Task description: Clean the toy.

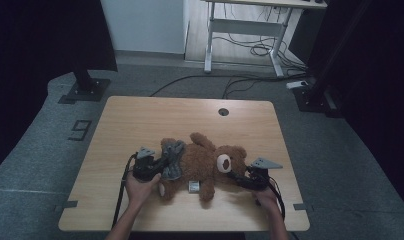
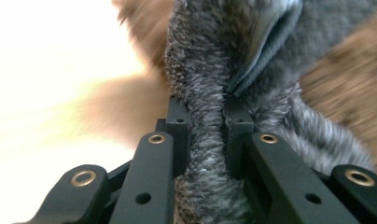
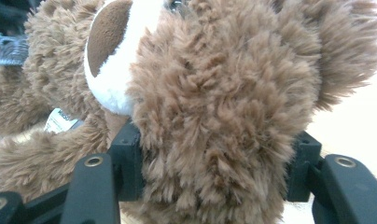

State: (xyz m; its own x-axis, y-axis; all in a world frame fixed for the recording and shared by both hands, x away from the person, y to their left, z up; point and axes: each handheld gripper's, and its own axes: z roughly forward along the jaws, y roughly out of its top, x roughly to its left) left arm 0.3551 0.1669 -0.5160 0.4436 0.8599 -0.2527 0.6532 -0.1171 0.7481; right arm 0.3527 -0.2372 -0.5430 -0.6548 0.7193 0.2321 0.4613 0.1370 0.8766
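A brown teddy bear lies on its back on the wooden table, head toward the right. A grey fuzzy garment sits over its lower body at the left. My left gripper is shut on a fold of that grey garment, pinched tight between the jaws of the left gripper. My right gripper clamps the bear's head from both sides, its jaws wide apart on the fur. A white label lies by the bear's belly.
A round cable hole sits near the table's far edge. On the floor beyond stand a black stand base, a white desk frame and loose cables. Another black base is at the right.
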